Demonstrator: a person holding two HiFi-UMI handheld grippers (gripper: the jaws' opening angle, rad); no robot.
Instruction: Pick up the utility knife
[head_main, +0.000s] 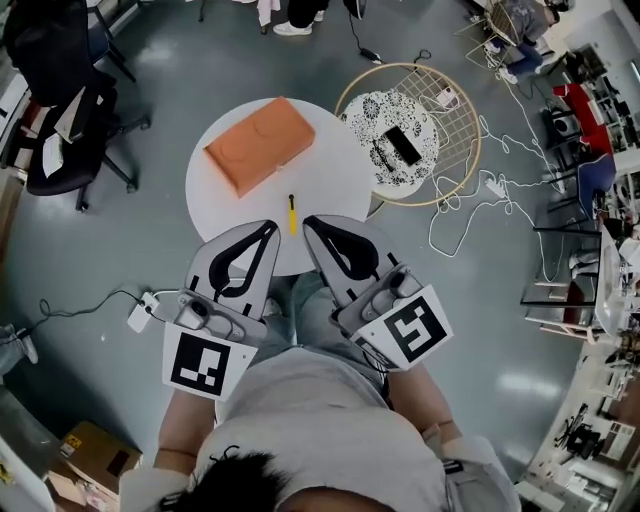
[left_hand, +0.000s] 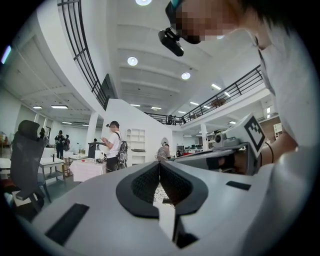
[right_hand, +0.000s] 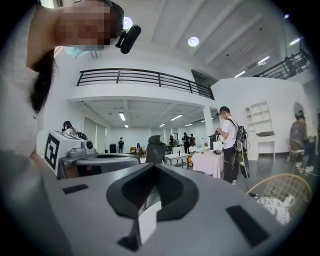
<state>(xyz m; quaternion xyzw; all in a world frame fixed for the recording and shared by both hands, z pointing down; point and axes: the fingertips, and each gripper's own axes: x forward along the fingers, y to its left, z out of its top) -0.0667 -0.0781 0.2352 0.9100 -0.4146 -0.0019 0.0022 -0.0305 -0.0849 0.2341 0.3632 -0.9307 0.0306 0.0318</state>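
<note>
Jaws pressed together, empty: left gripper (head_main: 270, 227), right gripper (head_main: 309, 221). Just ahead between the tips: slim yellow utility knife (head_main: 292, 214) on smooth round table (head_main: 330, 165).

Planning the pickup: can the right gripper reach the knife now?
Probably yes: the knife lies on the table, clear of the orange box, just beyond the right gripper, whose jaws are shut and must open.

A slim yellow utility knife (head_main: 292, 216) with a small dark end lies flat on a round white table (head_main: 335, 170), near the table's front edge. It points almost straight away from the person, dark end farthest. It lies on bare tabletop, apart from an orange block (head_main: 260, 143) beyond it.
</note>
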